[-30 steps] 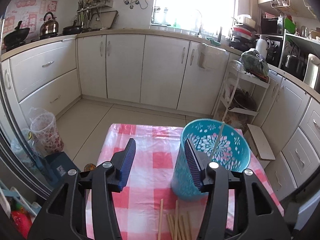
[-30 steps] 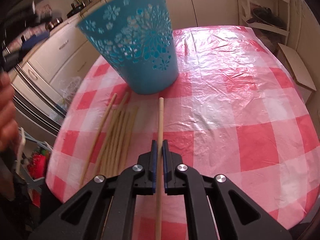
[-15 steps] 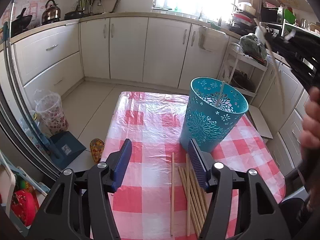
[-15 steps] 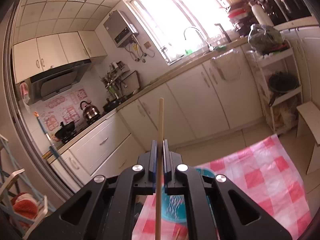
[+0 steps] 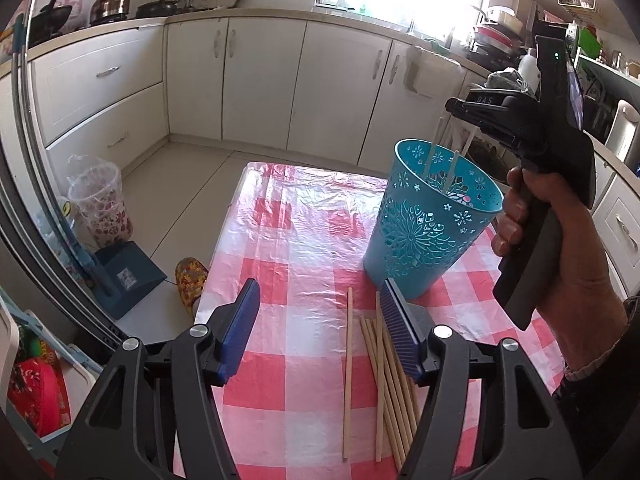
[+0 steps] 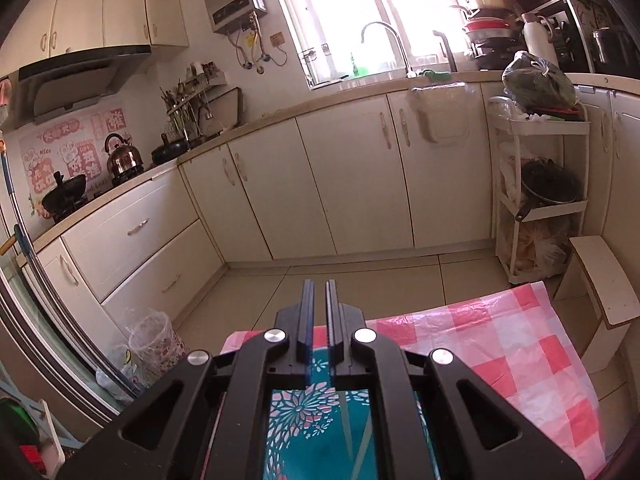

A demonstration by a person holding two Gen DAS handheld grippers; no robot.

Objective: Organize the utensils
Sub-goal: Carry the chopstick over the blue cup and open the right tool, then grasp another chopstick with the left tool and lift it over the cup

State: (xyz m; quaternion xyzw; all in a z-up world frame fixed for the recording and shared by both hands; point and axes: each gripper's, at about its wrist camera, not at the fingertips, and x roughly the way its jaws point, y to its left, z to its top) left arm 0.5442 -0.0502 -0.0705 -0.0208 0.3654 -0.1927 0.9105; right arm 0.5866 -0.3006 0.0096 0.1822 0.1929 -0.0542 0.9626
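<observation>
Risen above the perforated turquoise plastic cup [image 5: 432, 216], the closed, empty right tongs [image 6: 319, 320] have dropped their wooden chopstick inside, while loose wooden chopsticks [image 5: 384, 376] beside the cup lie between the open left tongs [image 5: 320, 336].

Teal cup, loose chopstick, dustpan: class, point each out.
Teal cup [image 5: 424, 236], left wrist view, outer wall.
Loose chopstick [image 5: 347, 376], left wrist view, mid-shaft.
Dustpan [image 5: 124, 280], left wrist view, top face.
</observation>
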